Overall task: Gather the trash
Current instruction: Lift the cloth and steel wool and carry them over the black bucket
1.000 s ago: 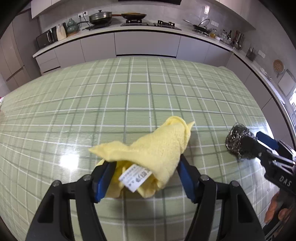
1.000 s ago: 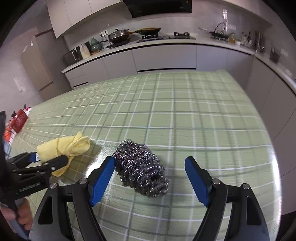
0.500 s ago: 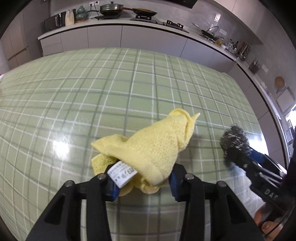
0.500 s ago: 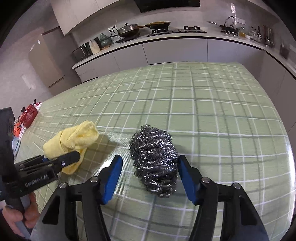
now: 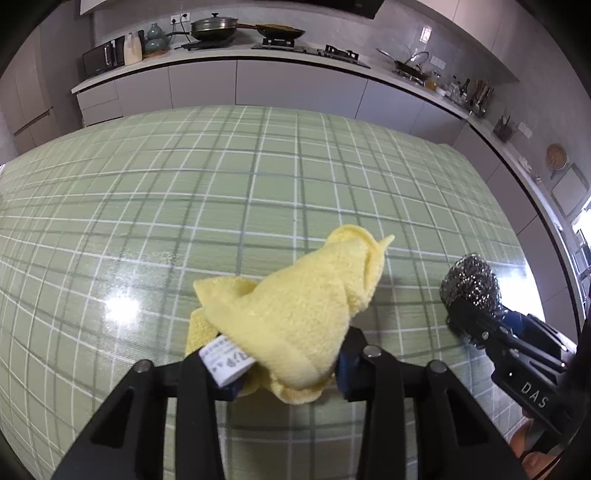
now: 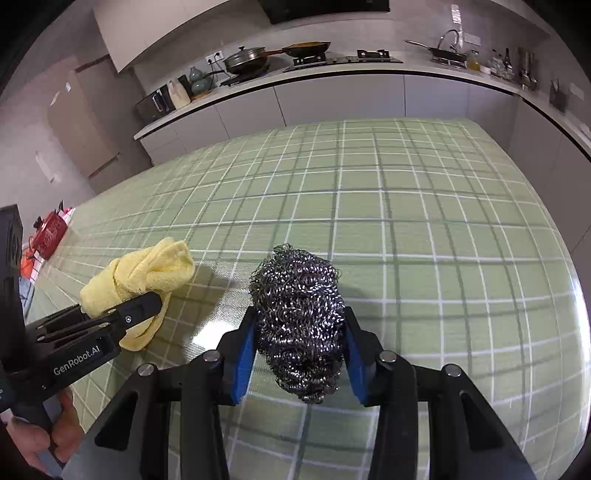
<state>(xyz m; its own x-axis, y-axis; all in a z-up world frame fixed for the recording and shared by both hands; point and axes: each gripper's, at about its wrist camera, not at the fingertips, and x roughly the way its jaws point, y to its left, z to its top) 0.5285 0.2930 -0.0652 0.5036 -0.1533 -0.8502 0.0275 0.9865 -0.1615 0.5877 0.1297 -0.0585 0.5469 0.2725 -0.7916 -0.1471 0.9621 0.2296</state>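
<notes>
With the left tool point(image 5: 284, 369) clamped on the crumpled yellow terry cloth point(image 5: 295, 314) and the right tool point(image 6: 299, 354) clamped on the grey steel-wool scourer point(image 6: 299, 317), both near the green checked bench point(image 6: 424, 240), lift straight up, keeping pressure even so neither soft bundle slips.

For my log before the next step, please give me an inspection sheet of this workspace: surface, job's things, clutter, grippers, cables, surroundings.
Surface: green checked tablecloth, glossy, with glare spots.
Job's things: yellow cloth with a white label; steel wool scourer.
Clutter: nothing seen on the table besides these.
Grippers: left gripper shut on the yellow cloth; right gripper shut on the steel wool scourer, blue pads pressing both sides.
Cables: nothing seen.
Surroundings: kitchen counter with lidded pan, frying pan, microwave.
</notes>
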